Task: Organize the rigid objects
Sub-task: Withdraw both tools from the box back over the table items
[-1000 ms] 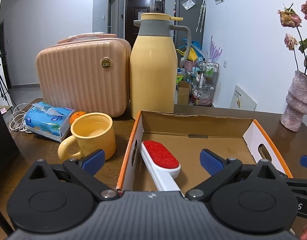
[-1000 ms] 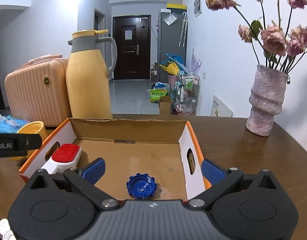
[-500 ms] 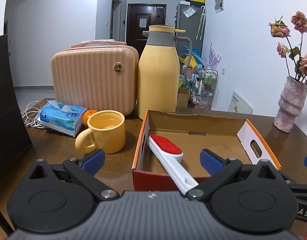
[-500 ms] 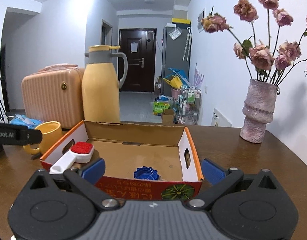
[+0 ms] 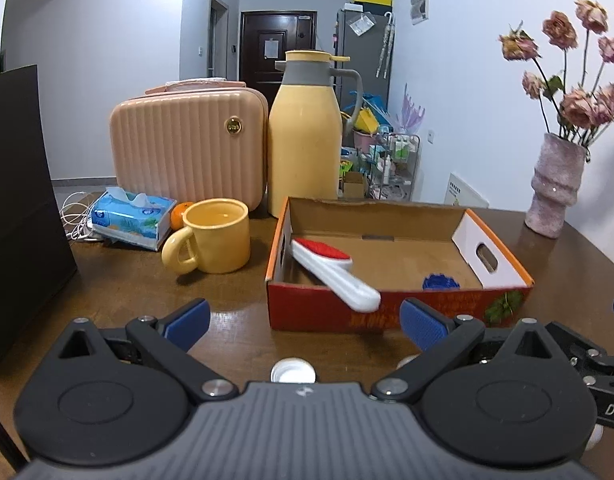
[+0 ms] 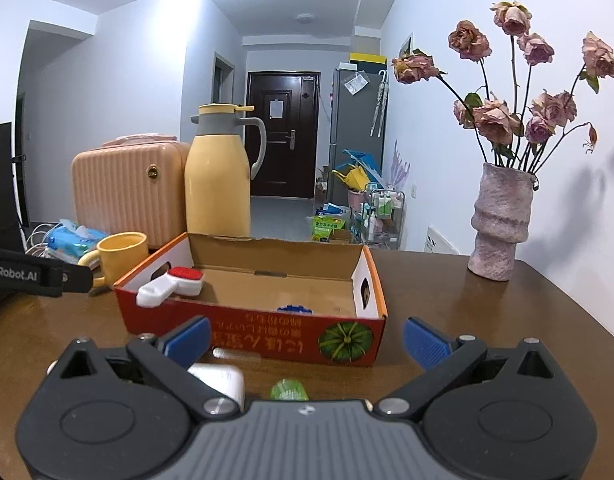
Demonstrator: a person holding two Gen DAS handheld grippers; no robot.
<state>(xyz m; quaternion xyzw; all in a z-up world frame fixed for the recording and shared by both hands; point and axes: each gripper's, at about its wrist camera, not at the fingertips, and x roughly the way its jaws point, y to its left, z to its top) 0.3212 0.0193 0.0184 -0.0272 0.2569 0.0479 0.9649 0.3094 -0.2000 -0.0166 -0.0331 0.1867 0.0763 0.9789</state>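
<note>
Currently, left wrist view: left hand-held gripper spread wide, nothing between its blue pads, hovering over the brown worktop short of the cardboard box. Lint brush leans in the box's left end, red head down inside, white handle poking out over the near wall. Blue cap lies on the box floor toward the right end. Small white cap on the worktop just ahead of the gripper body. Yellow mug left of the box; tissue pack and orange behind it; yellow thermos and pink case at the back.

Right wrist view: right hand-held gripper also open and empty, facing the box front. Brush at the left end; blue cap barely shows above the near wall. White block and green cap on the worktop close below the gripper. Vase of dried roses stands well to the right.
</note>
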